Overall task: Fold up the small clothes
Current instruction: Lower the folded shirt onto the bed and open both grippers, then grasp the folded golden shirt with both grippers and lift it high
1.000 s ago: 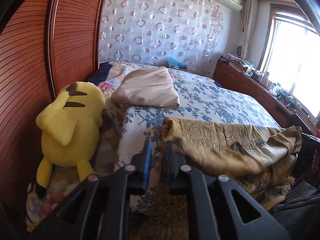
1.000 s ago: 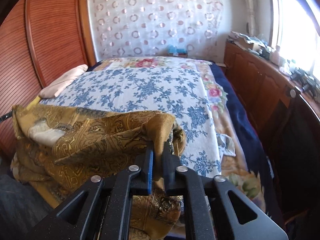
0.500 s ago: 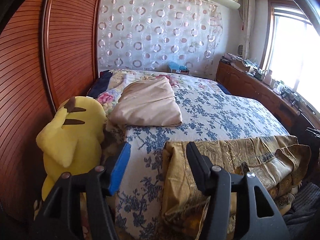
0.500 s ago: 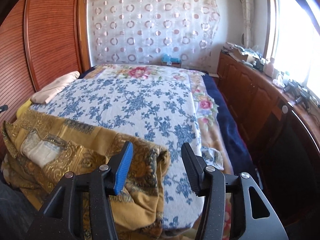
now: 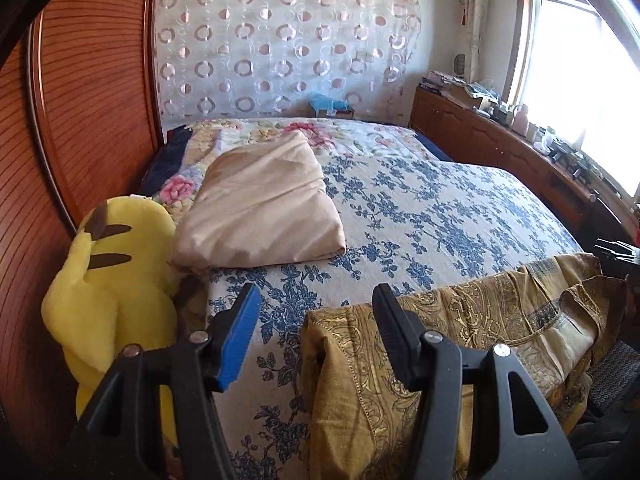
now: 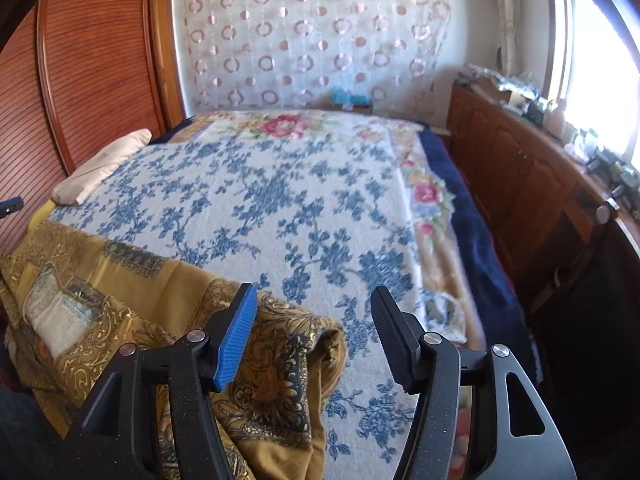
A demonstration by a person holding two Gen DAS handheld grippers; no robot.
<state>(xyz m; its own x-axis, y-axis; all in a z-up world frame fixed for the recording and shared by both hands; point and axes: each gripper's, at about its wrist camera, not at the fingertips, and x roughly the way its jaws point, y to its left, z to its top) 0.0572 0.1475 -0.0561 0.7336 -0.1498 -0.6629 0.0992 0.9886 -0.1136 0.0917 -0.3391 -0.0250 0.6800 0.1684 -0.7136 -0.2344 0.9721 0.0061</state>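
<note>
Gold paisley garment (image 5: pixel 460 320) lies bunched along the near edge of the bed, lower centre to lower right in the left wrist view, lower left in the right wrist view (image 6: pixel 120 300) — a pale lining patch shows among its folds. Left gripper (image 5: pixel 316 316) sits at bottom centre of its frame, jaws apart and gripping nothing; the garment's corner lies below and behind the dark finger, w/ the blue-padded finger over bare bedspread. Right gripper (image 6: pixel 312 316) is at bottom centre of its own frame, jaws opening, pads not pressing on cloth; the garment's rolled end sits under the blue pad and reaches partway into the gap, blue-floral bedspread (image 6: pixel 300 208) filling the rest. Beige folded cloth (image 5: pixel 260 212) rests on the bedspread at centre left of the left view, apart from the gold garment, and shows as a pale sliver at far left in the right view. Yellow plush toy (image 5: pixel 108 280) leans at the left edge of the left view, just beside the beige cloth and next to the slatted wooden panel (image 5: pixel 88 100). Circle-patterned curtain (image 6: pixel 312 36) hangs across the upper centre — a wooden cabinet (image 6: pixel 520 168) runs along the right under a bright window.
</note>
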